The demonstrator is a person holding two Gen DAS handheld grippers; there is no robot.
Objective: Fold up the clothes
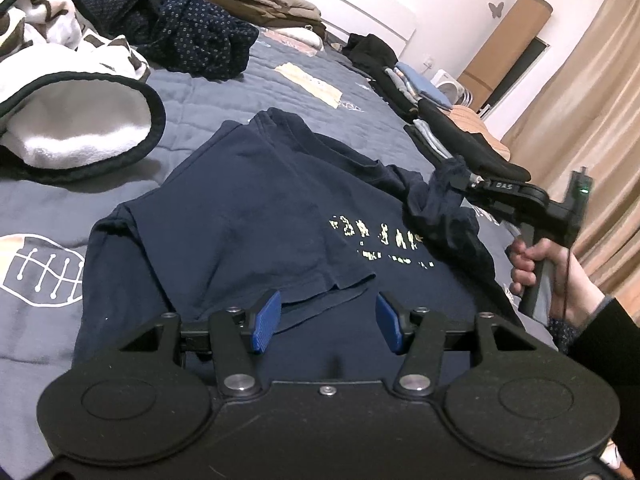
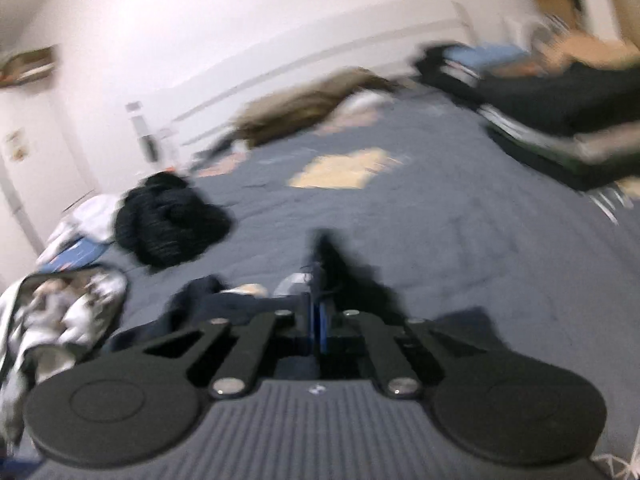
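A navy T-shirt with cracked pale print lies partly folded on the bed; the right gripper pinches its bunched sleeve, while the left gripper hovers half open, empty.

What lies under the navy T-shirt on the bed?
The navy T-shirt lies on the grey-blue quilt, which shows all around it. The quilt beneath the shirt is covered, so nothing more can be told.
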